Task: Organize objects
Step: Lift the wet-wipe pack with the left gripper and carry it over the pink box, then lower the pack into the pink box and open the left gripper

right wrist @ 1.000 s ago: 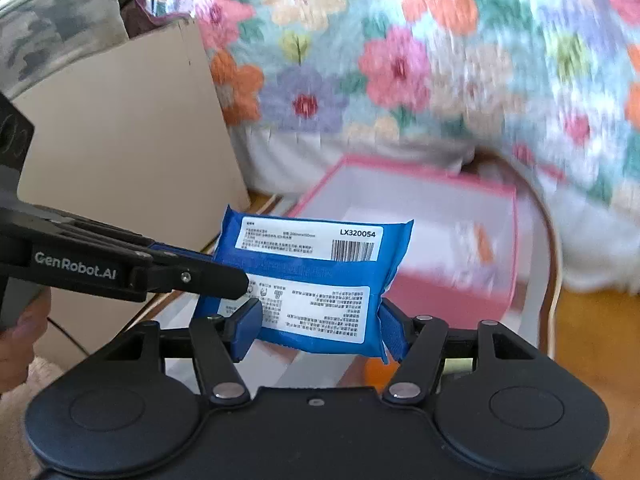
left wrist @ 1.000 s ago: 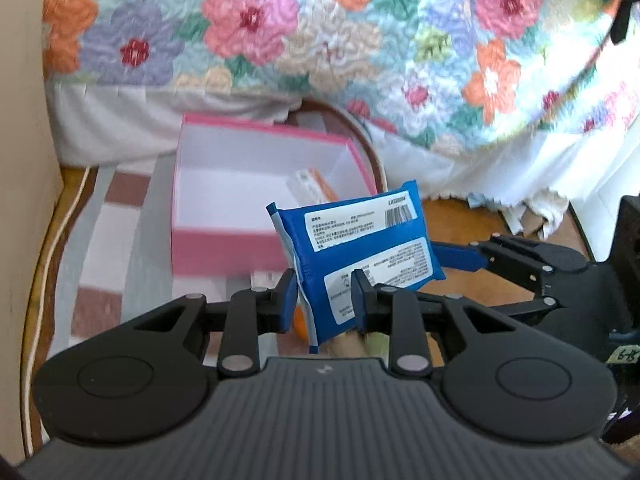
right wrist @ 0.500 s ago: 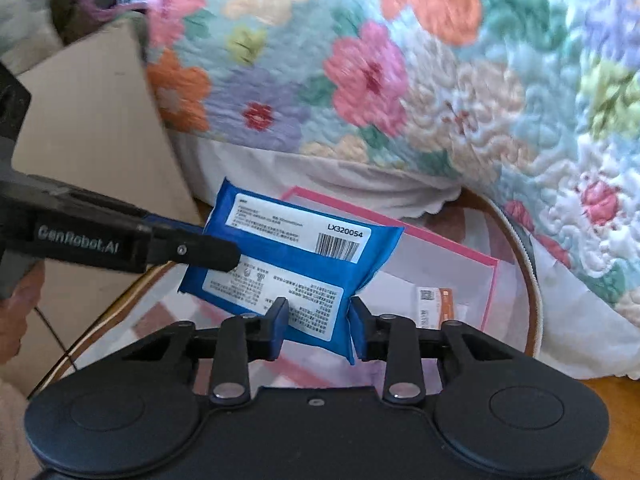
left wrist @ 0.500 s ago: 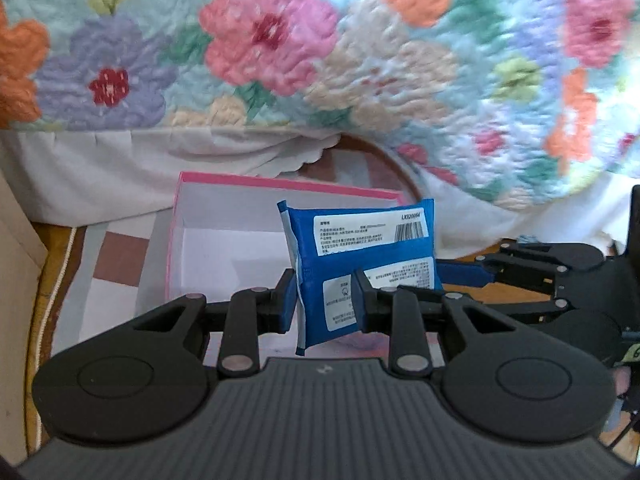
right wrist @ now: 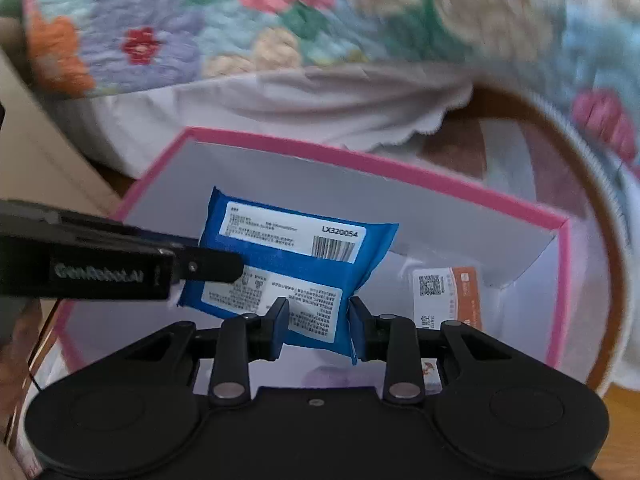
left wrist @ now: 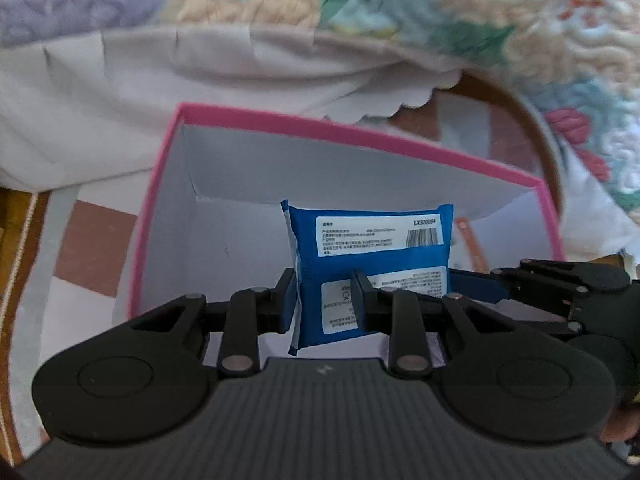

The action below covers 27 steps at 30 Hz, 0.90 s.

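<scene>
A blue wipes packet (left wrist: pixel 372 256) with white labels is held over the open pink box (left wrist: pixel 160 200), inside its rim. My left gripper (left wrist: pixel 326 300) is shut on the packet's left end. My right gripper (right wrist: pixel 320 320) is shut on the packet's (right wrist: pixel 296 264) right end. The right gripper also shows in the left wrist view (left wrist: pixel 560 292), and the left gripper in the right wrist view (right wrist: pixel 120 268). A white and orange card (right wrist: pixel 448 296) lies on the box floor at the right.
The pink box (right wrist: pixel 560 280) stands on a striped rug (left wrist: pixel 80 248) beside a bed with a flowered quilt (left wrist: pixel 360 8) and white skirt. A cardboard panel (right wrist: pixel 24 148) stands at the left.
Both grippers have carried the blue packet forward and down, from in front of the box to within its rim. Both stay shut on it.
</scene>
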Tool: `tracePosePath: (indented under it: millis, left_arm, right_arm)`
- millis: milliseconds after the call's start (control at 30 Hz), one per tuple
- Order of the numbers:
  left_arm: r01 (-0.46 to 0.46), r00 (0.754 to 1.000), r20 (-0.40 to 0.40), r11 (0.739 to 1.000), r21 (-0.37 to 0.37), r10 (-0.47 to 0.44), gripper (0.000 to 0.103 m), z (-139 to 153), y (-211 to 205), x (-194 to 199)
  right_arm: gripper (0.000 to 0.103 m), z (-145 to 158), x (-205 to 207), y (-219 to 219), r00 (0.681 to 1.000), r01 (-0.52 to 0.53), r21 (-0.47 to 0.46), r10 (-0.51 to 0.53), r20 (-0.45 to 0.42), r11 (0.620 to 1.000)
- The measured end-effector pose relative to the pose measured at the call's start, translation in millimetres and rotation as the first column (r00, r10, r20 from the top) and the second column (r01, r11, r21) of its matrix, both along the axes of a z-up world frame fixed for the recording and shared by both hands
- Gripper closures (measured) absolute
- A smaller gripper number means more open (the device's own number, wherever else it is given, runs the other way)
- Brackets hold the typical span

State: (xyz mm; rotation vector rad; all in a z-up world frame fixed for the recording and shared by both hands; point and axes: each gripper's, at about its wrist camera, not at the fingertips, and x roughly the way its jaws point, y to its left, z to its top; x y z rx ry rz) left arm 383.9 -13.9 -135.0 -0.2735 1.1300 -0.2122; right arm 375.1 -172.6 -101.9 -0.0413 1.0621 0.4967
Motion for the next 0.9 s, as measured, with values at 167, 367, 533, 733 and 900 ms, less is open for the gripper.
tracePosePath:
  millis: [167, 367, 533, 733, 900]
  left_arm:
    - [-0.004, 0.999, -0.033, 1.000, 0.010, 0.005, 0.077, -18, -5, 12]
    - [-0.009, 0.997, -0.072, 1.000, 0.017, 0.010, 0.077, -28, -19, 22]
    - [-0.017, 1.000, 0.026, 0.987, 0.158, 0.013, 0.068, -11, -27, 18]
    - [0.059, 0.998, 0.021, 0.989, 0.133, -0.062, 0.060, 12, -29, -13]
    - [0.035, 0.997, 0.060, 0.993, 0.114, -0.042, 0.059, 43, -25, -49]
  right_arm:
    - [0.066, -19, 16, 6, 0.999, 0.017, -0.039, -0.019, -0.042, 0.999]
    - [0.066, -29, 24, 8, 0.993, 0.063, -0.111, -0.073, -0.091, 0.992]
    - [0.063, -30, 19, 9, 0.994, 0.037, -0.140, -0.050, -0.093, 0.990]
    - [0.062, -3, -17, -6, 0.999, 0.006, -0.067, -0.004, 0.035, 0.998]
    - [0.059, 25, -45, -16, 0.996, 0.013, 0.004, -0.014, 0.084, 1.000]
